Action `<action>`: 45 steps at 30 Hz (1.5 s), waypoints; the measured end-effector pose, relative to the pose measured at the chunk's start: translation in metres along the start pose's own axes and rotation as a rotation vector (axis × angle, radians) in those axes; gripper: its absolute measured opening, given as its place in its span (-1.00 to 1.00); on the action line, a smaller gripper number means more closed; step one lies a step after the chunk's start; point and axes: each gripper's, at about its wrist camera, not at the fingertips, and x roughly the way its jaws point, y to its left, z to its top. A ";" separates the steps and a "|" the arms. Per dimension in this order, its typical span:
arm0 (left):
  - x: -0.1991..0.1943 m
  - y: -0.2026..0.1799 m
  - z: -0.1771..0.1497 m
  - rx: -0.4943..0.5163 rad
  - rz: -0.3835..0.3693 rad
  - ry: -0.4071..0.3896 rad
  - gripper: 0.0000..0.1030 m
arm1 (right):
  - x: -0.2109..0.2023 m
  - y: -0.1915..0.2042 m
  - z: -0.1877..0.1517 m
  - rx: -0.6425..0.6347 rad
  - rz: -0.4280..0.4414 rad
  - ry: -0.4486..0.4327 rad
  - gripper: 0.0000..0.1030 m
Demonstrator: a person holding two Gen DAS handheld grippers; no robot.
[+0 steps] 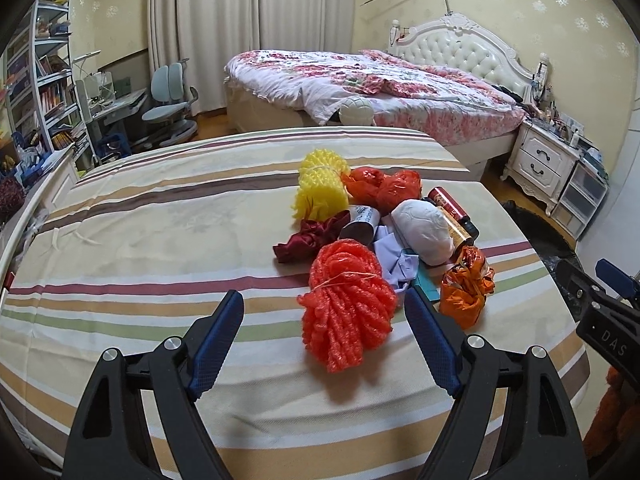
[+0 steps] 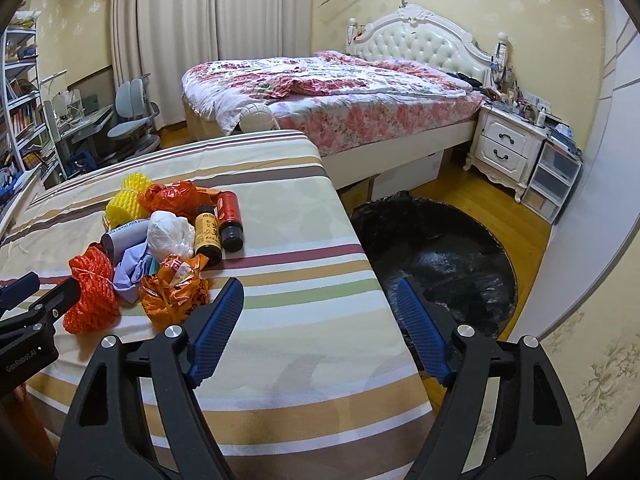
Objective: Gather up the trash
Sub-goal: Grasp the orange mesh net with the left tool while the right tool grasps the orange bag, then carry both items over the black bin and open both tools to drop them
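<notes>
Left gripper is nearer: jaws wide, empty, orange foam net bundle dead ahead between the fingertips, long axis running toward the camera. Pile sits near the bench right edge. Right gripper wide, empty, straddling that edge; black trash bag on floor beyond.

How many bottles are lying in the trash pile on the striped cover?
2: a yellow-label bottle beside the white wad, and a red-label bottle on its other side, touching it. More may be hidden underneath.
</notes>
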 end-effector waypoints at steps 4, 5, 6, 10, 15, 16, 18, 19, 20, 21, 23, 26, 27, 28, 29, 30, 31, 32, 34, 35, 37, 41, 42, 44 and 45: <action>0.013 -0.002 -0.002 0.009 0.000 0.032 0.55 | 0.004 0.001 0.001 0.000 0.003 0.011 0.49; 0.015 -0.002 -0.003 0.006 0.001 0.042 0.55 | 0.005 0.001 0.000 -0.002 0.003 0.013 0.49; 0.016 -0.001 -0.004 0.002 0.000 0.048 0.44 | 0.005 0.002 0.000 -0.003 0.005 0.014 0.49; 0.018 0.004 -0.008 -0.015 -0.041 0.078 0.07 | 0.007 0.009 0.000 -0.013 0.018 0.017 0.49; 0.007 0.011 -0.010 -0.002 -0.022 0.046 -0.09 | 0.004 0.022 -0.001 -0.036 0.052 0.015 0.49; 0.004 0.013 -0.011 -0.002 -0.019 0.038 -0.09 | 0.004 0.026 -0.001 -0.040 0.063 0.017 0.49; -0.002 0.018 -0.011 -0.003 -0.008 0.024 -0.09 | 0.004 0.035 -0.001 -0.047 0.087 0.022 0.49; -0.004 0.021 -0.011 -0.005 -0.001 0.015 -0.09 | 0.005 0.040 -0.001 -0.054 0.098 0.025 0.49; -0.007 0.024 -0.011 -0.006 0.007 0.007 -0.09 | 0.005 0.045 -0.001 -0.061 0.108 0.027 0.49; -0.009 0.029 -0.011 -0.006 0.015 0.000 -0.09 | 0.006 0.049 -0.001 -0.071 0.116 0.029 0.49; -0.011 0.034 -0.009 -0.007 0.036 -0.013 -0.09 | 0.009 0.059 -0.002 -0.092 0.129 0.036 0.49; -0.012 0.040 -0.007 -0.015 0.056 -0.021 -0.09 | 0.016 0.074 -0.005 -0.117 0.144 0.056 0.49; -0.011 0.042 -0.007 -0.020 0.059 -0.021 -0.09 | 0.018 0.077 -0.006 -0.124 0.148 0.064 0.49; -0.011 0.045 -0.006 -0.025 0.062 -0.020 -0.09 | 0.021 0.081 -0.008 -0.133 0.153 0.070 0.43; -0.010 0.046 -0.007 -0.029 0.063 -0.018 -0.09 | 0.023 0.083 -0.009 -0.140 0.157 0.078 0.36; -0.009 0.048 -0.007 -0.033 0.063 -0.015 -0.09 | 0.025 0.085 -0.010 -0.147 0.157 0.087 0.31; -0.009 0.049 -0.008 -0.035 0.063 -0.012 -0.09 | 0.028 0.087 -0.011 -0.151 0.161 0.095 0.21; -0.008 0.049 -0.008 -0.036 0.063 -0.009 -0.09 | 0.029 0.087 -0.012 -0.150 0.166 0.102 0.08; -0.007 0.050 -0.010 -0.036 0.061 -0.006 -0.09 | 0.031 0.087 -0.013 -0.147 0.181 0.117 -0.07; -0.007 0.050 -0.011 -0.037 0.059 -0.005 -0.09 | 0.030 0.087 -0.014 -0.145 0.182 0.112 -0.07; -0.007 0.049 -0.011 -0.035 0.055 -0.007 -0.09 | 0.026 0.087 -0.014 -0.150 0.180 0.100 -0.08; -0.011 0.044 -0.008 -0.032 0.039 -0.019 -0.09 | 0.015 0.082 -0.015 -0.151 0.174 0.072 -0.08; -0.013 0.042 -0.008 -0.028 0.034 -0.026 -0.09 | 0.012 0.080 -0.014 -0.151 0.169 0.064 -0.08; -0.017 0.035 -0.006 -0.020 0.022 -0.040 -0.09 | 0.007 0.073 -0.012 -0.142 0.165 0.048 -0.08; -0.018 0.031 -0.005 -0.017 0.015 -0.048 -0.09 | 0.005 0.068 -0.010 -0.135 0.164 0.042 -0.08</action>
